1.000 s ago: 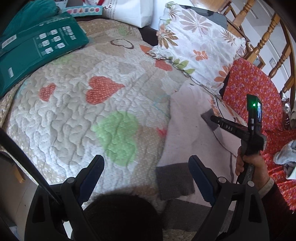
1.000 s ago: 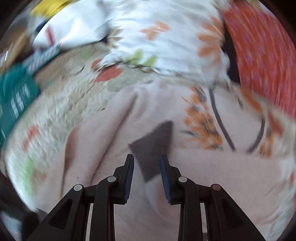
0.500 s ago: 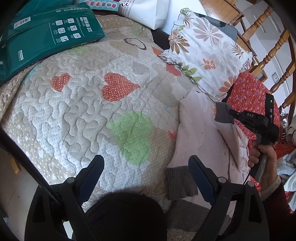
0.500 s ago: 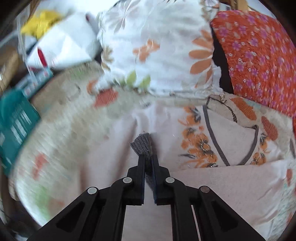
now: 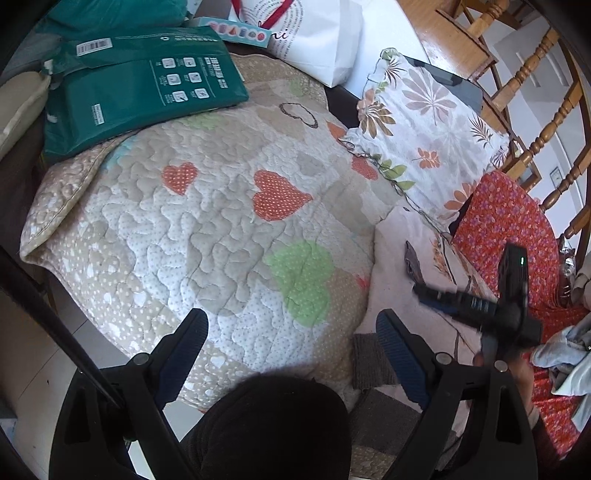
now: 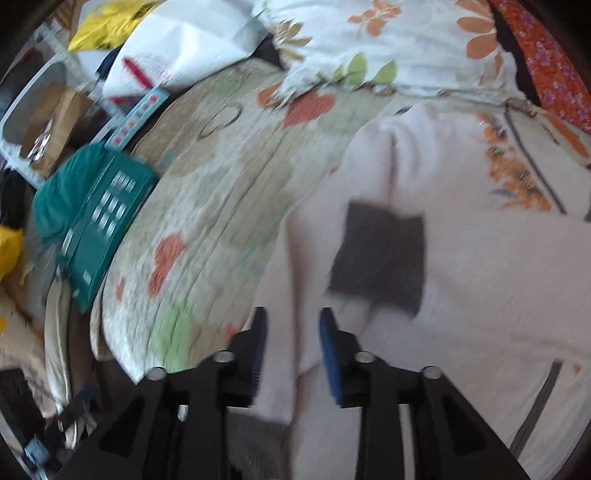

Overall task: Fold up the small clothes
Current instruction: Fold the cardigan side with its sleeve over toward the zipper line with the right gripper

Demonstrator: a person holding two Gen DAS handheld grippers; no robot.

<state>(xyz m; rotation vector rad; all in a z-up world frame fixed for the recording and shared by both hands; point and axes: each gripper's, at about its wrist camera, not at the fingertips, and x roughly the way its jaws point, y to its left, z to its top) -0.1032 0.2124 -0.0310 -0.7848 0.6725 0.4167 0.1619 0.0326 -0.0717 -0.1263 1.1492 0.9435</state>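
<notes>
A small pale pink garment (image 5: 391, 273) with dark grey cuffs lies on the right part of the heart-pattern quilt (image 5: 207, 236). In the right wrist view the garment (image 6: 461, 266) has a sleeve folded over its body, the grey cuff (image 6: 380, 254) lying flat on it. My right gripper (image 6: 291, 328) is open and empty just in front of that cuff; it also shows in the left wrist view (image 5: 424, 291). My left gripper (image 5: 291, 332) is wide open and empty above the quilt, its right finger over another grey cuff (image 5: 369, 362).
A floral pillow (image 5: 424, 122) lies beyond the garment. A red flowered cloth (image 5: 509, 236) and wooden chairs (image 5: 546, 122) are on the right. A green package (image 5: 140, 85) and a white bag (image 5: 317, 33) lie at the quilt's far side. More clothes (image 5: 565, 354) sit far right.
My right gripper held the grey cuff shut, then let it go and opened; the cuff now lies flat on the garment. The right gripper has pulled back. The left gripper stayed open.
</notes>
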